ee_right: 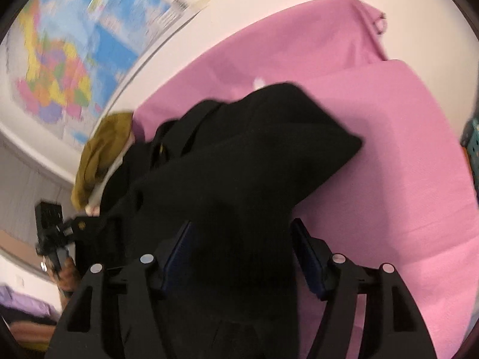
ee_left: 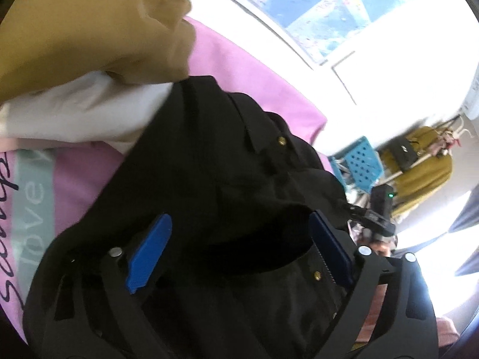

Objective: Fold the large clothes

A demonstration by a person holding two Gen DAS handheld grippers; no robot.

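While the left wrist camera looks along its own blue pads, the left gripper (ee_left: 239,248) stands with its jaws spread wide, black cloth bunched between them and draped over the frame; whether the pads actually pinch it cannot be told. That cloth is a black coat (ee_left: 209,164) with small brass buttons, lying on the pink bedsheet (ee_left: 248,71). Just beyond the coat, a white garment (ee_left: 83,110) lies under a mustard-tan one (ee_left: 89,36), both on the sheet. Right of the coat, off the bed, sit a blue perforated crate (ee_left: 363,164) and a hanging mustard jacket (ee_left: 425,167). From the right wrist camera, the right gripper (ee_right: 242,254) has a thick fold of the black coat (ee_right: 254,149) filling the gap between its dark-blue pads, the jaws closed against the fabric. The coat spreads forward over the pink bedsheet (ee_right: 404,164). Left of the coat lies the mustard-tan garment (ee_right: 101,152), and beyond it a coloured map (ee_right: 69,59) hangs on the wall, blurred. The other gripper shows at the coat's left edge.
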